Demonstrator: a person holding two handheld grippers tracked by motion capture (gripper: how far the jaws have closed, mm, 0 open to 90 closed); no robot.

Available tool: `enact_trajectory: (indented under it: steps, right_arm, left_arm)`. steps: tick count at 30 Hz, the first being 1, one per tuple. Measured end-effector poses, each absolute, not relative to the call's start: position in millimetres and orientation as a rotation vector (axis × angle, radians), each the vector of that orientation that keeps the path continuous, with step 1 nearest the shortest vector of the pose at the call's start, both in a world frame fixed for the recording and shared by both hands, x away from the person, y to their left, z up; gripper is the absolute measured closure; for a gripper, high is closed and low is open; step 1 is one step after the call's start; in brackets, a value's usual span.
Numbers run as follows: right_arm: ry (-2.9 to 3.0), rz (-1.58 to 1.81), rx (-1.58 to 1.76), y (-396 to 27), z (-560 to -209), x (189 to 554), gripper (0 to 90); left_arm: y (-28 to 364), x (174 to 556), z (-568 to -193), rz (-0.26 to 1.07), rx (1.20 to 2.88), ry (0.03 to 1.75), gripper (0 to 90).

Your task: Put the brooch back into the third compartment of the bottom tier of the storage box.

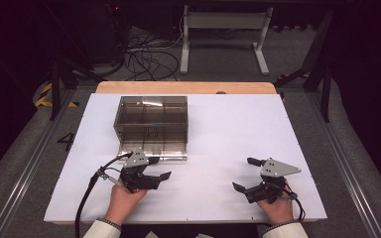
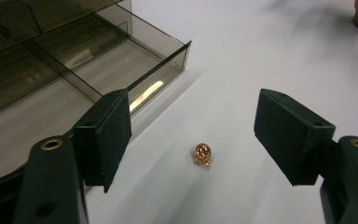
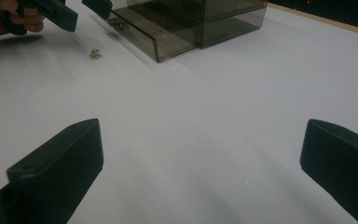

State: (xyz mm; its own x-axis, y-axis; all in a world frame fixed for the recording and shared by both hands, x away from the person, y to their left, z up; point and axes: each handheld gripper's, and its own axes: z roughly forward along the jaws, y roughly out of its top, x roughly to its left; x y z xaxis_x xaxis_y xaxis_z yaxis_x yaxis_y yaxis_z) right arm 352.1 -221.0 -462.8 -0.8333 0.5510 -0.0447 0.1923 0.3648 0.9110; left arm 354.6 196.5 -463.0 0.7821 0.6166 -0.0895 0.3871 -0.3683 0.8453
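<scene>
- One small amber bead (image 2: 201, 154) lies on the white table (image 1: 228, 129), at five o'clock from the smoked drawer box (image 1: 152, 126).
- I centre my left gripper (image 2: 193, 135), jaws apart around it, untouched; lower squarely.
- Right gripper (image 3: 200, 172) waits wide, empty.

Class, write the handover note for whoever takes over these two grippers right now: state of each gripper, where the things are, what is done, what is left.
Left gripper: open, jaws either side of the small amber bead without touching it; nothing gripped.
Right gripper: open, nothing between its jaws, over bare white table.
Bead: lying on the table just in front of the open drawer of the smoky clear box.
Done: drawer is pulled out and the left gripper is lined up on the bead.
Left: close on the bead and lift it; it probably goes into a drawer compartment, and the drawer may then need shutting.
</scene>
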Motion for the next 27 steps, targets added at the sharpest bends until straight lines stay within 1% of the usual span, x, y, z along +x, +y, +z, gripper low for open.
enact_trajectory:
  steps: [8,17,27]
  right_arm:
    - [2.291,1.457,0.65,-221,-463,352,0.4]
    - [2.293,1.457,0.65,-221,-463,352,0.4]
    - [2.295,1.458,0.649,-221,-463,352,0.5]
  left_arm:
    - [191,355,-468,0.289,2.042,0.751,30.1]
    - [186,352,-473,0.295,2.124,0.729,32.0]
    - [184,351,-474,0.288,2.13,0.728,34.6]
